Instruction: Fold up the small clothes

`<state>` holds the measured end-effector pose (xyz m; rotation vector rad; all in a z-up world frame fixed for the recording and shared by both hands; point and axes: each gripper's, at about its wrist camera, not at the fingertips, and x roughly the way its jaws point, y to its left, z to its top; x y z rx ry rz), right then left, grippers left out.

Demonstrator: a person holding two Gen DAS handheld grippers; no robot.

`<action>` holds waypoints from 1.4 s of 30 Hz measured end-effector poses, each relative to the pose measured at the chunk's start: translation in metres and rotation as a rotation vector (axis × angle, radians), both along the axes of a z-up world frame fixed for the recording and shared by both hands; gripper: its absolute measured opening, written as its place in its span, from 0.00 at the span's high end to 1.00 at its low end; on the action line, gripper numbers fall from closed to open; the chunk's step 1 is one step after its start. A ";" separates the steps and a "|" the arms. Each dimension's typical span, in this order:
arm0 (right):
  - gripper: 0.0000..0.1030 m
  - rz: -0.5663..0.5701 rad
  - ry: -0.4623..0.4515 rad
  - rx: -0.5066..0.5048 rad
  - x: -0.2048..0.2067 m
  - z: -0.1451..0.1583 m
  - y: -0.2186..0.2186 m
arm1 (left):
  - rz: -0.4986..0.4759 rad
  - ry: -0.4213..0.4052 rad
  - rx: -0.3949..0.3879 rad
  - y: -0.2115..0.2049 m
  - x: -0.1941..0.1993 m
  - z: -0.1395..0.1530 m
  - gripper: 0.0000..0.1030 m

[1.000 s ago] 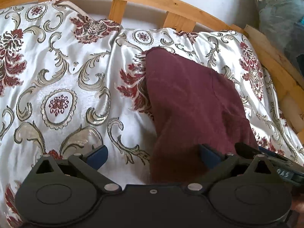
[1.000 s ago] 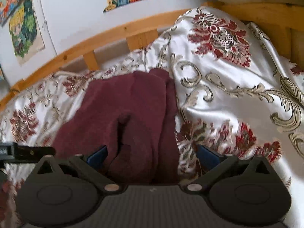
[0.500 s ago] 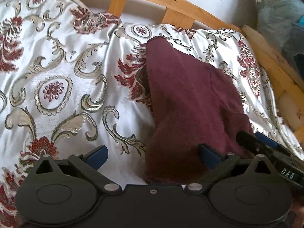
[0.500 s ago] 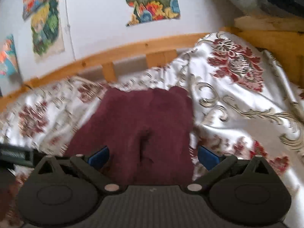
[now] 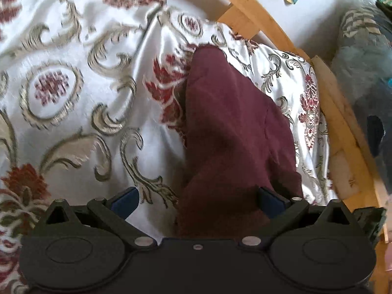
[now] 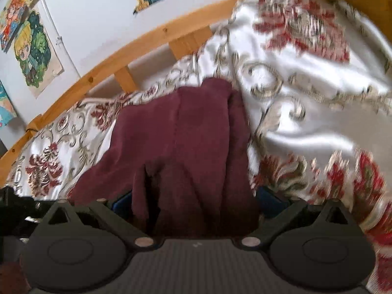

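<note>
Maroon fleece, a small garment, lies lengthwise on the patterned satin bedspread, its far end near the wooden bed frame, its near hem running between the fingers of both tools. The left gripper stands wide apart, the hem's left edge between its blue pads. The right gripper is spread too, cloth bunched and creased between its pads; blur hides whether either pad touches the cloth. To fold well, I judge each gripper should close on a near corner, catching all layers, lift evenly, carry the hem to the far end and line up the edges before letting go
</note>
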<state>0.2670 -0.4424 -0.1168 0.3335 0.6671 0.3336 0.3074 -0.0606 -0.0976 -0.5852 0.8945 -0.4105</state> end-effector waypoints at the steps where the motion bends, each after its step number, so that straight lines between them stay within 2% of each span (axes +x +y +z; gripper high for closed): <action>1: 0.00 -0.003 0.012 0.015 -0.001 -0.001 -0.002 | -0.011 0.009 -0.015 0.000 0.001 -0.002 0.01; 6: 0.01 0.000 0.041 0.046 -0.004 -0.003 -0.007 | -0.054 0.092 -0.116 -0.001 0.013 -0.017 0.01; 9: 0.10 -0.024 0.042 0.057 -0.005 -0.004 -0.009 | -0.063 0.093 -0.129 -0.003 0.013 -0.016 0.11; 11: 0.19 -0.029 0.049 0.073 -0.007 -0.006 -0.011 | -0.079 0.089 -0.140 -0.006 0.013 -0.011 0.23; 16: 0.41 -0.041 0.072 0.131 -0.016 -0.006 -0.017 | -0.086 0.067 -0.053 -0.019 0.011 0.004 0.32; 20: 0.53 -0.069 0.117 0.267 -0.019 -0.009 -0.028 | -0.074 0.057 -0.003 -0.021 0.002 0.019 0.39; 25: 0.54 -0.047 0.158 0.226 -0.037 0.005 -0.013 | -0.075 0.044 0.071 -0.016 -0.021 0.042 0.40; 32: 0.54 0.015 0.248 0.191 -0.094 0.020 0.014 | -0.094 0.134 0.051 0.019 -0.076 0.046 0.40; 36: 0.53 0.052 0.254 0.143 -0.128 0.026 0.030 | -0.082 0.132 0.028 0.038 -0.113 0.038 0.40; 40: 0.37 0.058 0.214 0.043 -0.140 0.026 0.043 | -0.064 0.070 0.083 0.035 -0.134 0.032 0.38; 42: 0.35 0.062 0.193 0.019 -0.139 0.028 0.044 | -0.044 0.044 0.098 0.034 -0.140 0.029 0.37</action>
